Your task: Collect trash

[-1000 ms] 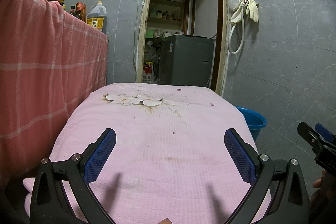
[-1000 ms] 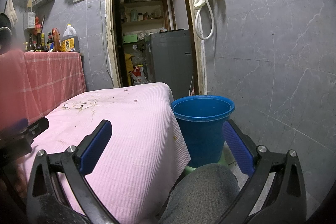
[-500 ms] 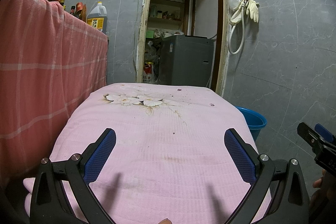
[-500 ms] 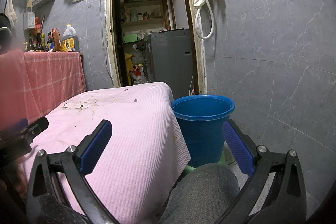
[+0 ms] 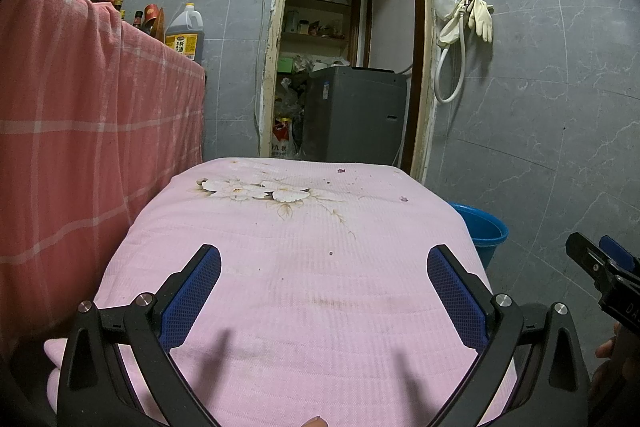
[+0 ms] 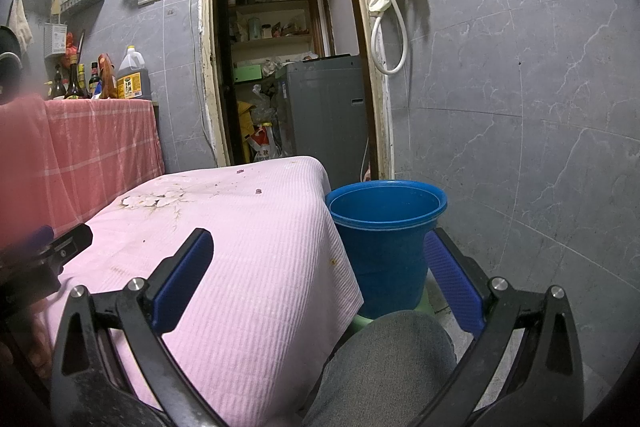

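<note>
Nothing shifted vs. a sec ago: both tongs hung wide open, empty, w/ no pick in hand. Left gripper (image 5: 324, 269) hovered over the ribbed pink cloth (image 5: 304, 299), soft, stained, flower print ahead. Trash: small purple scraps (image 5: 403, 199) lay far fwd on the cloth. Right gripper (image 6: 320, 267) framed the cloth's edge and the smooth blue plastic bucket (image 6: 384, 247), round, flared rim, nothing visible inside from here.

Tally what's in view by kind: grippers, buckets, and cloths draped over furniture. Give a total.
Grippers: 2, left gripper and right gripper, both open
Buckets: 1, blue bucket
Cloths: 2, pink cloth and red checked cloth
Total: 5
</note>
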`<state>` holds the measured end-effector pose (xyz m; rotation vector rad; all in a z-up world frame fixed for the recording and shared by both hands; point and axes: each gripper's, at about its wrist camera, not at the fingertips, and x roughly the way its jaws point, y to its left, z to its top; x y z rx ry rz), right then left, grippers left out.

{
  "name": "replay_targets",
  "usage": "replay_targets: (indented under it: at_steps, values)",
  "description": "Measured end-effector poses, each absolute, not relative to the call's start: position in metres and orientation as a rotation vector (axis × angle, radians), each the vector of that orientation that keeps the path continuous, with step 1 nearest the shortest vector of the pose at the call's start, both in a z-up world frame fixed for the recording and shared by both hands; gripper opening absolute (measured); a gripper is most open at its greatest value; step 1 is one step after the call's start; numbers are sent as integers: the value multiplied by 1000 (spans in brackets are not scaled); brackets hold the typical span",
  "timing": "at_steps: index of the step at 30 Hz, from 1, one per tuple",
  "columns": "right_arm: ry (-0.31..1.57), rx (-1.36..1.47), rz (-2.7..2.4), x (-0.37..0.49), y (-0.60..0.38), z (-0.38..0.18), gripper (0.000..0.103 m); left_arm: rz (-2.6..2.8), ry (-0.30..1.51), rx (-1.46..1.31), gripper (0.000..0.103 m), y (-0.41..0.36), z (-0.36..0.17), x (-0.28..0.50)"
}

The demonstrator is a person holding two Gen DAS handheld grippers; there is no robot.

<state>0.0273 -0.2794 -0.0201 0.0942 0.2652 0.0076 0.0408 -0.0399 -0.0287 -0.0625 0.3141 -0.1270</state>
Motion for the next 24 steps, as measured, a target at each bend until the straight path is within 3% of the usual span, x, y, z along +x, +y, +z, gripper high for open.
replay_targets:
  at_steps: [24]
  values:
    - [267,96,7,27,-279,-20,103,-86,325,-56,101,-39,-32,43]
